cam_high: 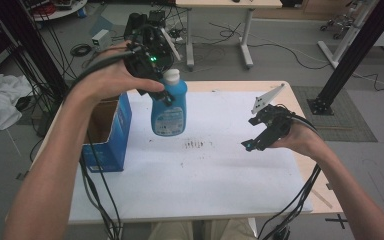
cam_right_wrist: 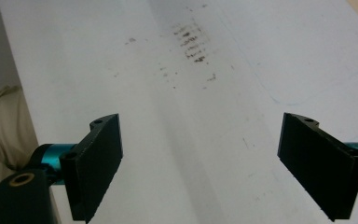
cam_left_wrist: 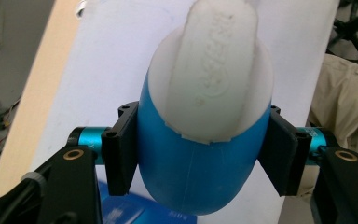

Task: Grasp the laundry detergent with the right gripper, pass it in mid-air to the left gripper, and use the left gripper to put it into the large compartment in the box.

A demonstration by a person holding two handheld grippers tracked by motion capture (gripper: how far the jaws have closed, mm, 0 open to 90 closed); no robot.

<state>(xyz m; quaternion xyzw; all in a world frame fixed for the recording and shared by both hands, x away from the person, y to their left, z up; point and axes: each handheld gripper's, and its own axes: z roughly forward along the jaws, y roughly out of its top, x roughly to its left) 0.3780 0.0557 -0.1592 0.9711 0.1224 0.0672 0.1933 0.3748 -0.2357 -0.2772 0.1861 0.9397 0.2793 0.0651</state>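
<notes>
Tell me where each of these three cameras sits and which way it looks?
High view: above the person's side, looking forward and down on the table; both forearms, left tongs shut on a blue bottle, right tongs open.
Left gripper view: rides the left tongs, looking down on the bottle's white cap.
Right gripper view: rides the right tongs, looking between its jaws at the white sheet.
Shared: the dark smudges on the sheet.
</notes>
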